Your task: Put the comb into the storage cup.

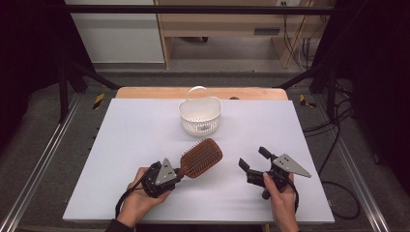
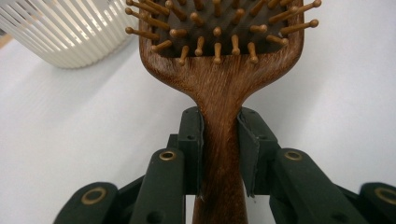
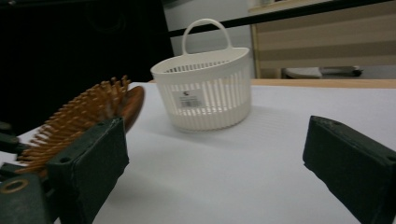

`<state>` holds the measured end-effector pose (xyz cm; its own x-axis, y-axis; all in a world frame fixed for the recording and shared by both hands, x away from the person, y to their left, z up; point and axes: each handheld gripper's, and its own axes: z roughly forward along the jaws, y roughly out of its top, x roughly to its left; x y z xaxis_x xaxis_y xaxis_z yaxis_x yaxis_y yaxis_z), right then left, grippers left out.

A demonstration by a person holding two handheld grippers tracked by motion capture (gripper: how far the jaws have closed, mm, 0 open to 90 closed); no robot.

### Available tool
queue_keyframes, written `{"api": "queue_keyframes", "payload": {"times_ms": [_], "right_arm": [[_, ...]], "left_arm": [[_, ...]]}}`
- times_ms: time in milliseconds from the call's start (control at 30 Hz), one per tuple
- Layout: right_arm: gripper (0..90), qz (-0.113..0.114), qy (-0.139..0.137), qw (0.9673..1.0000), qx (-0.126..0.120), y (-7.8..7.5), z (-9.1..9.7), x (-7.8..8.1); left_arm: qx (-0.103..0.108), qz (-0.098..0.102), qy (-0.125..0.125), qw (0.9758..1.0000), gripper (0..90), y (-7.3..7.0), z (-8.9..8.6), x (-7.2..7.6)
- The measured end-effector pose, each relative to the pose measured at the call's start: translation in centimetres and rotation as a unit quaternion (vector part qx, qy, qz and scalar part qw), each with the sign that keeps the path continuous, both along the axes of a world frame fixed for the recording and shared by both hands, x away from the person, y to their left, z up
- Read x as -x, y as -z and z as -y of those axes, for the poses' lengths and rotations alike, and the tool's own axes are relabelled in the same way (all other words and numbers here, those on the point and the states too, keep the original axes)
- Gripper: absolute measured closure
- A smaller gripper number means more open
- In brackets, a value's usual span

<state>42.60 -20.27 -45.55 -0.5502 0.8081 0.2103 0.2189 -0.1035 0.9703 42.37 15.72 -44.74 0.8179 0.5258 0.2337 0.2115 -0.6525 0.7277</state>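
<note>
Left gripper: the left gripper point(image 1: 167, 175) sits near the front edge of the surface, held in the person's left hand point(image 1: 140, 198). Its fingers point(image 2: 191, 140) pinch the handle of the hairbrush from both sides, pressed against the wood just below the point where the handle widens into the head.

Hairbrush: the wooden hairbrush point(image 1: 200, 157) lies in the front middle of the surface, its head pointing away from the left gripper and toward the basket, bristles facing up. In the left gripper view its handle point(image 2: 220, 154) runs straight up between the two fingers, and the bristle pins fill the top of the head.

Right gripper: the right gripper point(image 1: 255, 160) is held in the person's right hand point(image 1: 280, 198), to the right of the hairbrush and apart from it. Its fingers point(image 3: 348, 161) are spread wide with nothing between them, pointing toward the middle of the surface.

Basket: a white slotted basket point(image 1: 200, 115) with an upright loop handle stands at the far middle of the surface, beyond the hairbrush head and not touching it.

Surface: the white surface point(image 1: 135, 140) carries the basket and the hairbrush; a strip of wooden tabletop shows along its far edge.
</note>
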Motion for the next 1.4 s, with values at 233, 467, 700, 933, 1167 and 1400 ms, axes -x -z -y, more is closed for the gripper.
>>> {"api": "queue_keyframes", "payload": {"times_ms": [233, 467, 700, 933, 1167, 1400], "right_arm": [[3.9, -0.006, -0.032, 0.9995, -0.005, -0.5, -2.0, 0.1], [3.1, -0.019, -0.049, 0.9986, -0.006, -1.1, -3.9, 0.6], [3.6, -0.03, -0.065, 0.9974, -0.013, -1.6, -5.2, 0.8], [4.3, -0.039, -0.074, 0.9962, -0.023, -2.5, -6.2, 0.8], [4.4, -0.048, -0.087, 0.9942, -0.041, -3.4, -6.7, 0.6], [5.0, -0.056, -0.094, 0.9927, -0.052, -3.9, -7.2, 0.0]], "left_arm": [[0.024, 0.019, -0.004, 0.9995, 72.1, 0.2, 0.3, 0.1], [0.055, 0.041, -0.019, 0.9975, 72.1, 0.6, 0.5, 0.5], [0.078, 0.056, -0.028, 0.995, 72.2, 0.4, 0.6, 0.7], [0.082, 0.068, -0.031, 0.9938, 72.1, 0.4, 0.7, 1.2], [0.098, 0.071, -0.031, 0.9922, 72.2, 0.4, 1.0, 1.4], [0.109, 0.083, -0.03, 0.9901, 72.1, 0.2, 1.4, 1.8]]}}
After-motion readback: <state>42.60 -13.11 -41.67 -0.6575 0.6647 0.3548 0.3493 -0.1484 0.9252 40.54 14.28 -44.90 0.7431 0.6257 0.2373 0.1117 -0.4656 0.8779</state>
